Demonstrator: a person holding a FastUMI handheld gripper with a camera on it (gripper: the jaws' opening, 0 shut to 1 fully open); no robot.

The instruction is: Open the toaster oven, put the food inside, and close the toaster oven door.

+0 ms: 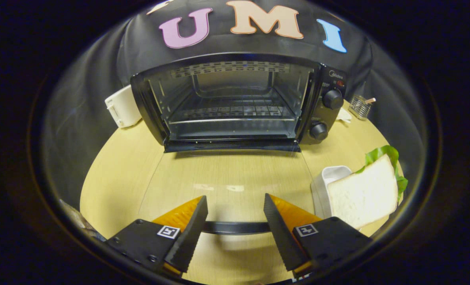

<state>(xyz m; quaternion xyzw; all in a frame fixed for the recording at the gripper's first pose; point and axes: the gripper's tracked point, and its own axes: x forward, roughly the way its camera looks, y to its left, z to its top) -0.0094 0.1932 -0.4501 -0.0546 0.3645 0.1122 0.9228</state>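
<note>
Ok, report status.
Gripper open, jaws astride the door handle. Toaster oven door down. Sandwich beside, in its white dish. Path clear.

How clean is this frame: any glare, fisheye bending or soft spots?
Gripper view: strong fisheye bending, the table edge curving round; pale glare streaks on the open glass door of the toaster oven; oven interior sharp and evenly lit; sandwich beside the open tongs slightly soft; dim towards the booth wall.

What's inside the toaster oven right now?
The toaster oven stands open, holding only a wire rack; no food is on it. The gripper is open above the lowered glass door. The floor beneath the rack is partly hidden.
</note>
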